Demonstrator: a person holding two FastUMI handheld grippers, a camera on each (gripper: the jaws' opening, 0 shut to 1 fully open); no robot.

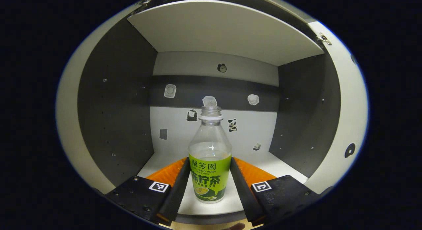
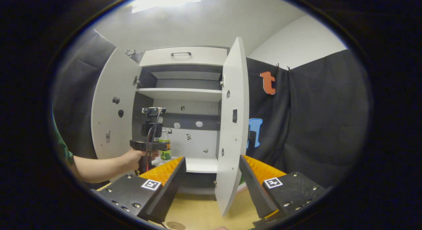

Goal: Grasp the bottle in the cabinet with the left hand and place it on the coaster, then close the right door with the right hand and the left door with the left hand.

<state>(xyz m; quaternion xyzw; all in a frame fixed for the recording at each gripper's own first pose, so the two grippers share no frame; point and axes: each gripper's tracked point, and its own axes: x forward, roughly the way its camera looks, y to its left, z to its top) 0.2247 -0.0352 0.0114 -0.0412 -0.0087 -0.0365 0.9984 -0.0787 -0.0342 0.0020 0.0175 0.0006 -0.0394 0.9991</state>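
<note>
Grey-walled cabinet interior (image 1: 115, 108) makes up the backdrop of the left gripper view, w/ a white shelf (image 1: 217, 29) overhead and small stickers on the back panel. Bottle (image 1: 210, 157) stands upright on the cabinet floor (image 1: 263, 160), near its front edge, long axis vertical, cap off, green label facing the camera. It sits dead centre between the left gripper's (image 1: 210, 190) two fingers (image 1: 176, 187): one finger runs just beside each flank of the label. Small gaps seem to remain on both sides, though the fisheye makes this hard to judge; so fingers look spread, not yet pressing. Judgement: the move needed is a straight squeeze on the label band, no sideways correction, then a lift and draw-back out of the cabinet.

Black booth cloth and a pale wall frame the right gripper view. Cabinet stands w/ both doors swung out: left door (image 2: 110, 108) wide open, right door (image 2: 232, 124) edge-on, close in front of the right gripper (image 2: 212, 187). Its fingers are apart and grasp nothing; the door's lower edge hangs between them but touches neither, as far as can be seen. Farther off, a person's hand (image 2: 133, 159) holds the left gripper at the cabinet mouth, w/ the bottle just beyond it on the cabinet floor. Light wooden counter (image 2: 204, 216) lies below. Left hand is the one at the bottle; right is nearer its own door, well placed for the later push.
</note>
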